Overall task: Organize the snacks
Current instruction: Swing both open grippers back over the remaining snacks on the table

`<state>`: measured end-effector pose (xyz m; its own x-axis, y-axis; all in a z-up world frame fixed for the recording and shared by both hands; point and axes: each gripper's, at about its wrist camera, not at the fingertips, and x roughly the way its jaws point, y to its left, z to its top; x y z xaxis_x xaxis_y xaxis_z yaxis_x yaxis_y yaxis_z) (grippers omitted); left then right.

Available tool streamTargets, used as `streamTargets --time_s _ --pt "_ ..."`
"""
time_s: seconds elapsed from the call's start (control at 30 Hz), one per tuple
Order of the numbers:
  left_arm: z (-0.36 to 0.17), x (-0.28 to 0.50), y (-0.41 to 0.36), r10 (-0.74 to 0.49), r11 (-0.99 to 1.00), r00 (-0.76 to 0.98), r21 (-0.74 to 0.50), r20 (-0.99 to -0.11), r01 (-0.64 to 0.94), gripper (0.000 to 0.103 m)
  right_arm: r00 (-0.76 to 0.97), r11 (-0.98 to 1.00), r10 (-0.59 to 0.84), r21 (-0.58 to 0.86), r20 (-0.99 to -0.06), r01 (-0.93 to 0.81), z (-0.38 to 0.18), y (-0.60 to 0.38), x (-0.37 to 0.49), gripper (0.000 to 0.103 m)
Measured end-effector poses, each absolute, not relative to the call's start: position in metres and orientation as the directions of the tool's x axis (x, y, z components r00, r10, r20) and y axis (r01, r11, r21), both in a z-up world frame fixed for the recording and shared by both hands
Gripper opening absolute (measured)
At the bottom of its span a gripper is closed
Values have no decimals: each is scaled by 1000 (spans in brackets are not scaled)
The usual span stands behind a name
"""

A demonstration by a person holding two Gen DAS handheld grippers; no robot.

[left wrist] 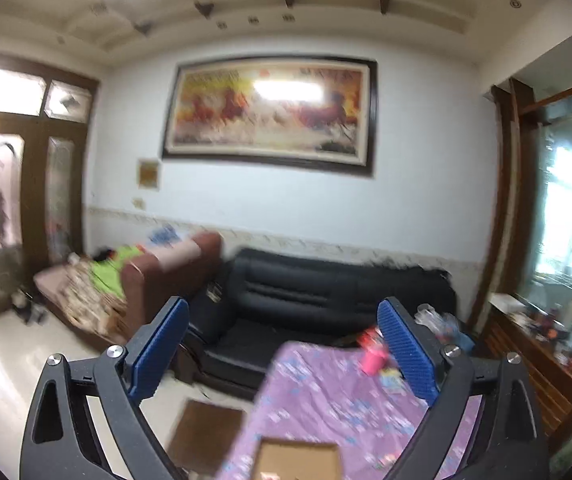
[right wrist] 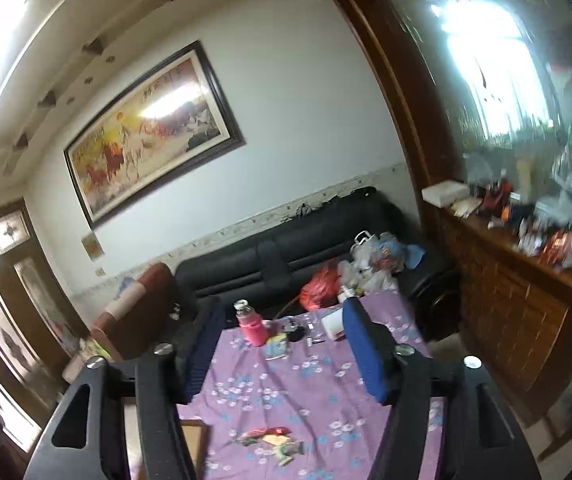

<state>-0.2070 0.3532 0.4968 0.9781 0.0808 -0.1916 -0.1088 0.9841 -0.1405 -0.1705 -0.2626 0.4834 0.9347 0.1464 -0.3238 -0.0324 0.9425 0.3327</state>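
Observation:
A table with a purple flowered cloth (right wrist: pixel 306 392) holds a few snack packets (right wrist: pixel 270 440) near its front. A small packet (right wrist: pixel 277 346) lies further back by a pink bottle (right wrist: pixel 252 326). My right gripper (right wrist: pixel 282 344) is open and empty, held above the table. My left gripper (left wrist: pixel 282 344) is open and empty, raised over the table's left side (left wrist: pixel 326 400); the pink bottle (left wrist: pixel 374 356) shows near its right finger. A cardboard box edge (left wrist: pixel 298 460) shows at the bottom of the left wrist view and also at the lower left of the right wrist view (right wrist: pixel 194 436).
A black sofa (right wrist: pixel 286 256) stands behind the table with plastic bags (right wrist: pixel 370 260) and a red bag (right wrist: pixel 320 286) on it. A wooden sideboard (right wrist: pixel 518 300) cluttered with items is at the right. A white cup (right wrist: pixel 332 326) and small items lie at the table's far end.

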Motion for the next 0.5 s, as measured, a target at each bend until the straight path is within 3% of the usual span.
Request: streamTargets --time_s 0.13,0.3,0.43,0.5 --pt "419 -176 336 -75 976 953 -217 -293 11 96 864 946 222 314 -453 -79 414 -226 -124 71" --pt "306 -136 292 -311 919 864 -356 -396 167 96 693 940 316 312 -648 -137 266 -158 -47 70" --pt "226 -112 258 -427 864 790 -455 -439 214 96 517 913 404 365 -755 -180 147 -87 21 49" --pt "197 -101 252 -465 839 758 -501 -457 212 96 464 908 417 375 -782 -185 109 -59 51 44"
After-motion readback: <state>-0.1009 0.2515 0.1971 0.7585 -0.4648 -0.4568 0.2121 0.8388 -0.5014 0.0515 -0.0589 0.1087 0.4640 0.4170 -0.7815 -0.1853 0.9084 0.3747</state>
